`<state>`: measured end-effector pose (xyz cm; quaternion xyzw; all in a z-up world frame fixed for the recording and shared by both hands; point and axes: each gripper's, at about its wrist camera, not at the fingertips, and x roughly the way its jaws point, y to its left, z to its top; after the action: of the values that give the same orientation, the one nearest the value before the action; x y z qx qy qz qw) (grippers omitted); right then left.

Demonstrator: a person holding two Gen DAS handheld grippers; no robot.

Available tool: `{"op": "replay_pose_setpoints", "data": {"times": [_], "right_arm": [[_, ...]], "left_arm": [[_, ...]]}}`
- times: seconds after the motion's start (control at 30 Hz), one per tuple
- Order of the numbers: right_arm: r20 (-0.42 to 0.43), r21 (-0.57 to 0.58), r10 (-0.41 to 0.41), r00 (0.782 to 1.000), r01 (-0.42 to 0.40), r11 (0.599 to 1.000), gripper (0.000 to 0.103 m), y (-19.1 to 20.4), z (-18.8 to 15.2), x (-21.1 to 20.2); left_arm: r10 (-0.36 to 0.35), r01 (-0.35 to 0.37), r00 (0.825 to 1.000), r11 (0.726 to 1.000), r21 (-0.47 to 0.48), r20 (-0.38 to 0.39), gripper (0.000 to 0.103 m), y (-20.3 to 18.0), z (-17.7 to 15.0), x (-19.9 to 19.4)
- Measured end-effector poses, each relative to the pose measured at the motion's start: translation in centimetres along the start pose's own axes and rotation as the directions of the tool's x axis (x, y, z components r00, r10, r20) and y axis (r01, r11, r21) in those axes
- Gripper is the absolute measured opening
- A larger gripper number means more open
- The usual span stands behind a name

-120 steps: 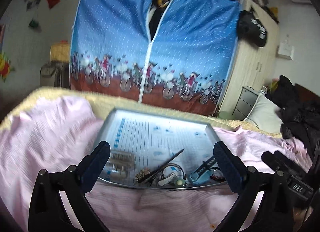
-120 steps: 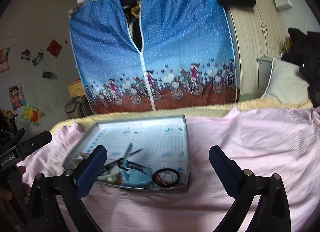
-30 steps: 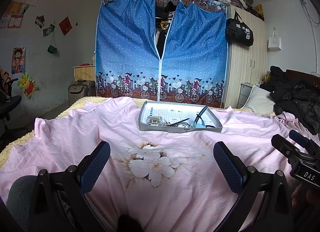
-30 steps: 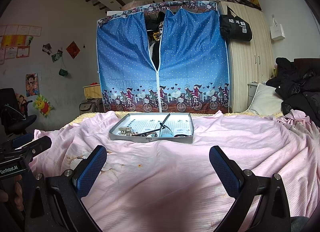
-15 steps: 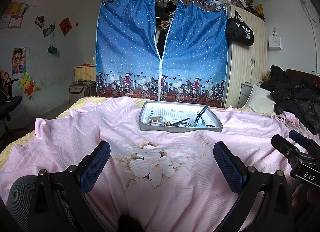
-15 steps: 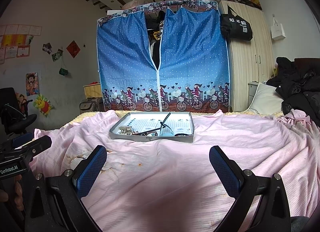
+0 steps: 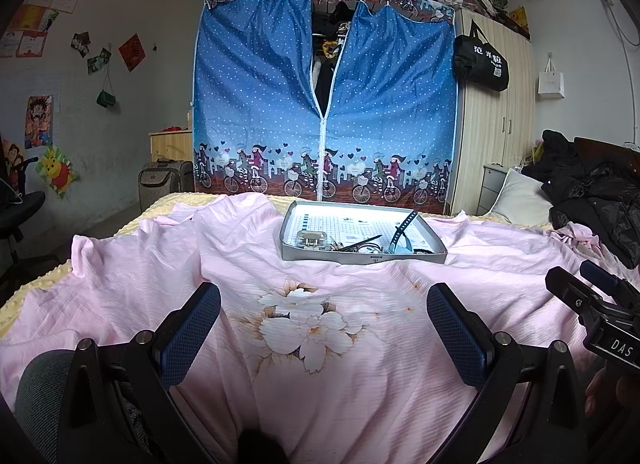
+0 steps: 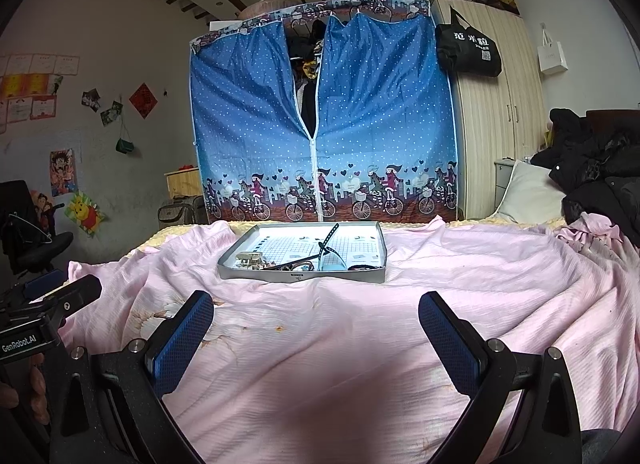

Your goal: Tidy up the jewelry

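In the grey tray [image 7: 362,256] on the pink bedspread [image 7: 340,344], the jewelry [image 7: 344,245] lies bunched along its near edge. Both the left gripper [image 7: 323,330] and right gripper [image 8: 316,334] hang well back, spread wide, empty. This fits either sorting ahead or finished.

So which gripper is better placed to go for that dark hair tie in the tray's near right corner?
Probably right. Both grippers are open and back from the grey metal tray; the dark hair tie lies toward the right gripper, across from the left gripper.
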<state>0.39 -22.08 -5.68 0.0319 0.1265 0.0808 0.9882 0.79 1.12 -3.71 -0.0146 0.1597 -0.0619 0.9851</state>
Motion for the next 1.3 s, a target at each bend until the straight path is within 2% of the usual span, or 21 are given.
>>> {"op": "replay_pose_setpoints", "data": {"times": [1.3], "right_arm": [[-0.005,-0.001,0.0,1.0,0.0,1.0,0.103,0.11,0.17,-0.06]], "left_arm": [[-0.003,0.003,1.0,1.0,0.002,-0.002,0.101,0.41,0.11,-0.01]]}}
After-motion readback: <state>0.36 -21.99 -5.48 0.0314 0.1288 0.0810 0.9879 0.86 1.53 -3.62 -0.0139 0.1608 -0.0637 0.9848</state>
